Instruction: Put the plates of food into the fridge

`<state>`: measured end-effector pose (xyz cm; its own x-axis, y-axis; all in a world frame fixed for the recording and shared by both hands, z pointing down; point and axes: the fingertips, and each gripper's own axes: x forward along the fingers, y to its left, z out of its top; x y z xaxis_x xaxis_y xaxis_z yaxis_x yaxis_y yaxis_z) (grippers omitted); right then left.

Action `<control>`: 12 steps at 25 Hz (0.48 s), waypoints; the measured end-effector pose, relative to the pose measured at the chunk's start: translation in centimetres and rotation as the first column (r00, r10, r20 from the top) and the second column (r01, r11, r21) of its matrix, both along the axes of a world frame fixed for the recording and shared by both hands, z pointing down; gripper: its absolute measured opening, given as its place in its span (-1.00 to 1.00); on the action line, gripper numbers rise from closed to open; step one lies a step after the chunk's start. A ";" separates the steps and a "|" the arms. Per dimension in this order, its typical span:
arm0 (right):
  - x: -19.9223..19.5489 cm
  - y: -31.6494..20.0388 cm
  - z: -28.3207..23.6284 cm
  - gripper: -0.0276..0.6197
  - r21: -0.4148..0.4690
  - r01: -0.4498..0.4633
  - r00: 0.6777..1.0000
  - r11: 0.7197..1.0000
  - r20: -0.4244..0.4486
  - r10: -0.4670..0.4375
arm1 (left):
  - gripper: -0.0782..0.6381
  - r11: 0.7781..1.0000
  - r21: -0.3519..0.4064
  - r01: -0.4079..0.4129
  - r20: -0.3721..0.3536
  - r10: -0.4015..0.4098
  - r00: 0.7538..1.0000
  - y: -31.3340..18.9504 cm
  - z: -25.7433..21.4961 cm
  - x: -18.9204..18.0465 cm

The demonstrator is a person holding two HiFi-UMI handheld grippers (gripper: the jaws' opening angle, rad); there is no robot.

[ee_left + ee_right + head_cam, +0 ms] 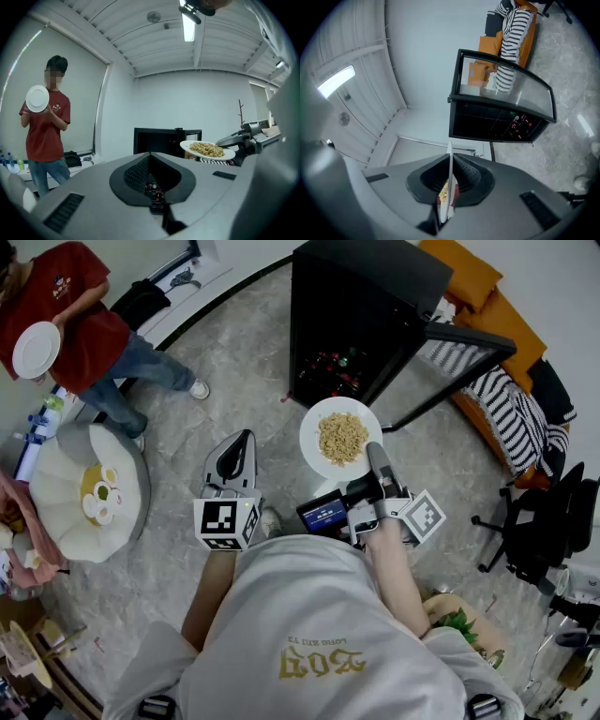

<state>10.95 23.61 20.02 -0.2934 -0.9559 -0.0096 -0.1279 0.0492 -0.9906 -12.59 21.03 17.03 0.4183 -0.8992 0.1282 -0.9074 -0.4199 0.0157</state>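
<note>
Right gripper (449, 199): my fingers clamp the round white plate of yellow noodles (312, 451) by its rim.
Left gripper (152, 187): fingers closed, empty.

Staged living room, sofa (511, 320), fridge (375, 273), office chair (541, 521)

A: Bright, even room light here. The ceiling strip lamp (189, 26) blazes overhead, glaring white.
B: And both gripper views bow hard at the edges, dark corners. Head view sharp, shadows soft.
</note>
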 end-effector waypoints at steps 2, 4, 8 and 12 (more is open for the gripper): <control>0.1 0.0 0.1 -0.85 0.000 -0.002 1.000 1.000 -0.006 0.002 | -0.76 1.000 -0.001 0.000 -0.001 0.000 1.000 0.0 0.0 0.0; 0.2 0.1 0.1 -0.85 -0.001 -0.004 1.000 1.000 -0.009 0.004 | -0.76 1.000 -0.001 0.001 -0.002 -0.001 1.000 0.0 0.0 -0.1; 0.2 0.1 0.1 -0.85 0.000 -0.007 1.000 1.000 -0.008 0.007 | -0.76 1.000 -0.004 0.007 0.002 -0.007 1.000 0.1 0.1 -0.2; 0.6 0.1 0.1 -0.85 0.003 0.004 1.000 1.000 -0.006 -0.004 | -0.76 1.000 -0.002 0.020 0.008 -0.020 1.000 0.3 -0.1 0.0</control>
<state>11.55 23.75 20.07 -0.2973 -0.9547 -0.0107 -0.1334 0.0526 -0.9897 -12.56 21.29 16.94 0.3988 -0.9073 0.1331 -0.9159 -0.4012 0.0093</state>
